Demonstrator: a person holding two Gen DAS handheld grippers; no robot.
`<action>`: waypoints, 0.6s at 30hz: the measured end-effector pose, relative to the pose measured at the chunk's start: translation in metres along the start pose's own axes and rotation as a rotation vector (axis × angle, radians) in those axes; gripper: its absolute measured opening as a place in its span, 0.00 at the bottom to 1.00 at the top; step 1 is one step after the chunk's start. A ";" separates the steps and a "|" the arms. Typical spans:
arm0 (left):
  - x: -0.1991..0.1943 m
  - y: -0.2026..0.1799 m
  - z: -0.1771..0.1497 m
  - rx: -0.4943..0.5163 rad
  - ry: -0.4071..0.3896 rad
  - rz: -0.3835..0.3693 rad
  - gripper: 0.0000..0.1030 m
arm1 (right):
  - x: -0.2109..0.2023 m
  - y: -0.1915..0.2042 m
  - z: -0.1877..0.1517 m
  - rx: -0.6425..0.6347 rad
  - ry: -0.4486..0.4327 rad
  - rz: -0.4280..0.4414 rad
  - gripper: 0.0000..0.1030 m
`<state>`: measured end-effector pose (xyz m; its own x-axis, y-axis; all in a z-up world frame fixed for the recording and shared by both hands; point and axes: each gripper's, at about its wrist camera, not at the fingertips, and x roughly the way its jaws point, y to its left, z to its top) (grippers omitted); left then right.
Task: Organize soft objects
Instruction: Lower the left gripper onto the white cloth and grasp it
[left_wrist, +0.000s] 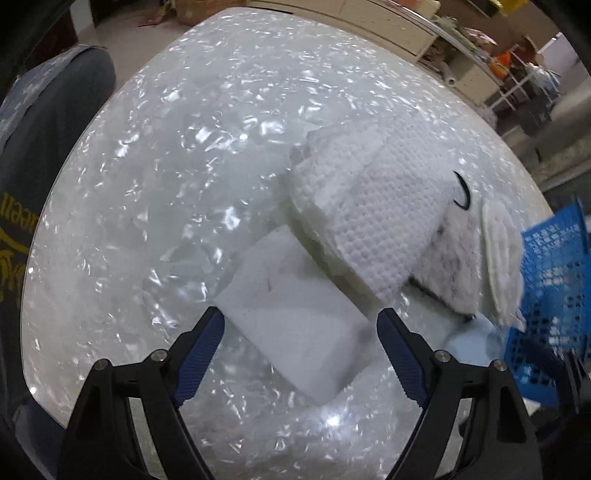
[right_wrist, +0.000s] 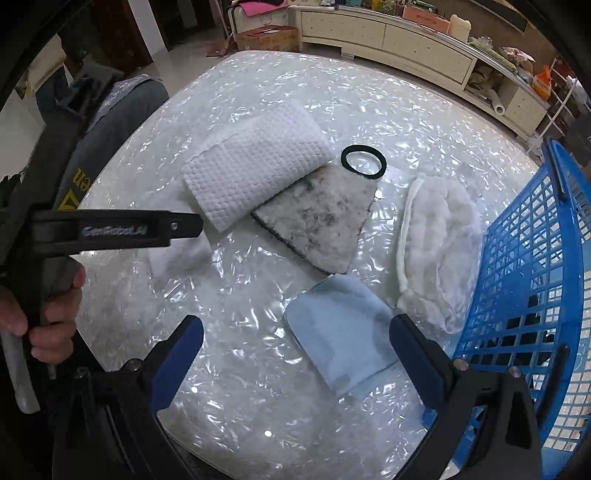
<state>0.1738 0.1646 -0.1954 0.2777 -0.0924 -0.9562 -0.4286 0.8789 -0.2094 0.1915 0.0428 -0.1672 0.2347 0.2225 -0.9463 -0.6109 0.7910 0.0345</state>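
Sponge block (left_wrist: 295, 314), white and foamy, lies on the glossy table (left_wrist: 166, 184) between the spread jaws of the left gripper (left_wrist: 300, 326), untouched. It looks light and squashy; pinch its long sides. Right gripper (right_wrist: 295, 336) hangs spread over a pale blue cloth (right_wrist: 341, 332).

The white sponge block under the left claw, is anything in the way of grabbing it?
Nothing visible blocks it. The left gripper has open jaws either side of the white sponge block. Only the block's far end is tucked under the waffle cloth, away from the jaws.
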 end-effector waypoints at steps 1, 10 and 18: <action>0.001 0.000 0.001 -0.013 -0.012 0.019 0.81 | 0.000 -0.001 -0.001 0.002 0.000 0.003 0.98; 0.006 0.004 0.011 -0.083 -0.009 0.116 0.86 | 0.004 -0.010 -0.003 0.028 0.006 0.019 0.98; 0.016 0.004 0.012 -0.114 -0.030 0.232 0.94 | 0.011 -0.012 -0.005 0.044 0.024 0.029 0.98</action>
<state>0.1864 0.1720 -0.2088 0.1852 0.1203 -0.9753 -0.5776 0.8162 -0.0090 0.1979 0.0325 -0.1793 0.1987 0.2321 -0.9522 -0.5829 0.8090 0.0755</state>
